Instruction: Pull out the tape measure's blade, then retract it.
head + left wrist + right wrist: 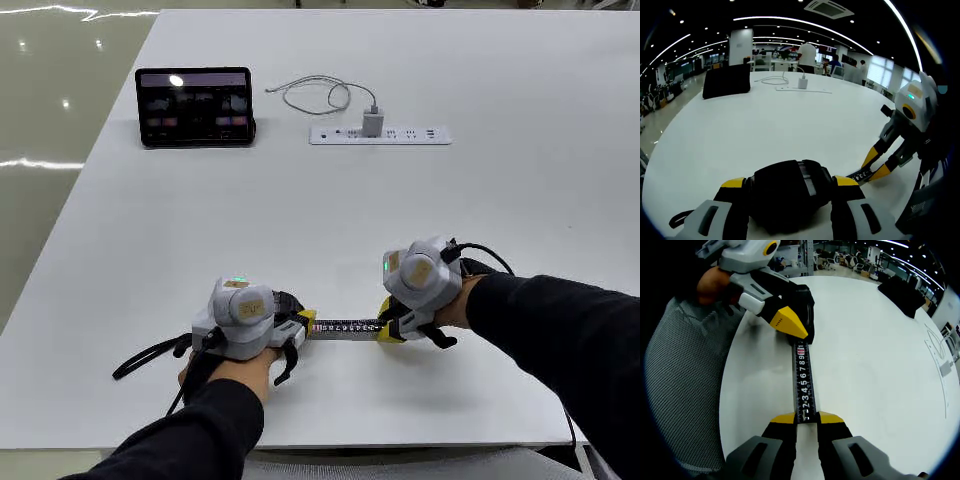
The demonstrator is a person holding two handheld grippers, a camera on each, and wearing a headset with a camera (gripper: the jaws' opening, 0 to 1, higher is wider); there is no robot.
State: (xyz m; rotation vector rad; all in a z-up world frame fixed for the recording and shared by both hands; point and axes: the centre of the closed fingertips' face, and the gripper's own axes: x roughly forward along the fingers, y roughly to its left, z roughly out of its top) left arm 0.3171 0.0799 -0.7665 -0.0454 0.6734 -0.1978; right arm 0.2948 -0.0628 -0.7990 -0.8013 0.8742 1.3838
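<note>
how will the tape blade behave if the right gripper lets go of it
The blade will probably stay stiff: the short pulled-out stretch runs straight from the case to the right gripper without sagging. Released, it would likely snap back toward the case, which the left gripper clamps. It looks thin, so it may kink if pushed sideways.

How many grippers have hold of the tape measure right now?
2. The left gripper has its jaws shut on the black case; the right gripper pinches the pulled-out blade near its tip.
</note>
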